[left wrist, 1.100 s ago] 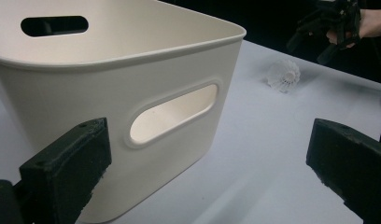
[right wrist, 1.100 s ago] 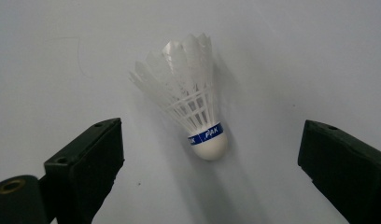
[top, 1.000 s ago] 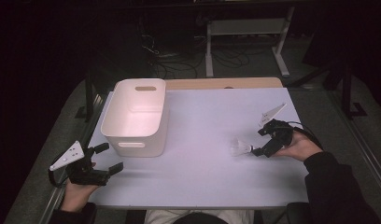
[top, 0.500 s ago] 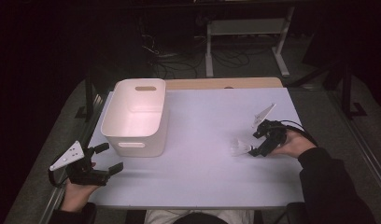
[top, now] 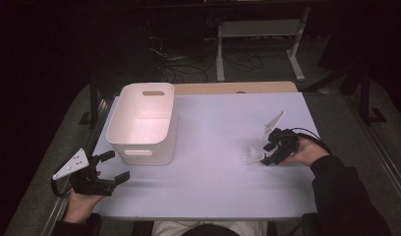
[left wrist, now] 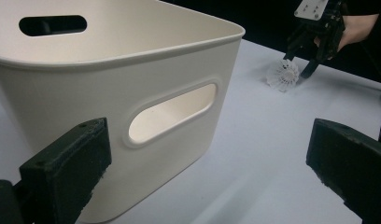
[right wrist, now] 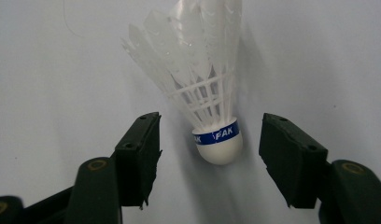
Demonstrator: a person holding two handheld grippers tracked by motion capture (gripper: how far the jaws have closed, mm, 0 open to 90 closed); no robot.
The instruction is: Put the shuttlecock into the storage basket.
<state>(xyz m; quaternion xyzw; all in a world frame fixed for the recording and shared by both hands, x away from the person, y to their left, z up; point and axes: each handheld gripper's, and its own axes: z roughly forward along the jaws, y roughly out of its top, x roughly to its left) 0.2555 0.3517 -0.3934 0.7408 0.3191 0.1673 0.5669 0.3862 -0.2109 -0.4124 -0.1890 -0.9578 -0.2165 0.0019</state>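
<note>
White tabletop [top: 208, 128]: white plastic shuttlecock [right wrist: 205, 84], blue-banded cork, lies between right gripper [right wrist: 209, 154]'s spread jaws, untouched. Left gripper [top: 109, 167] also spread, beside white bin [top: 142, 123].

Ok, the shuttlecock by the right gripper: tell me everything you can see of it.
The shuttlecock is white, with a translucent plastic-looking skirt, a rounded white cork-like base and a blue band with white lettering. It lies on its side on the pale table, base toward the right gripper, between its open jaws, with neither jaw touching it.

white shuttlecock [right wrist: 205, 93], lying on table [top: 208, 123]
</note>
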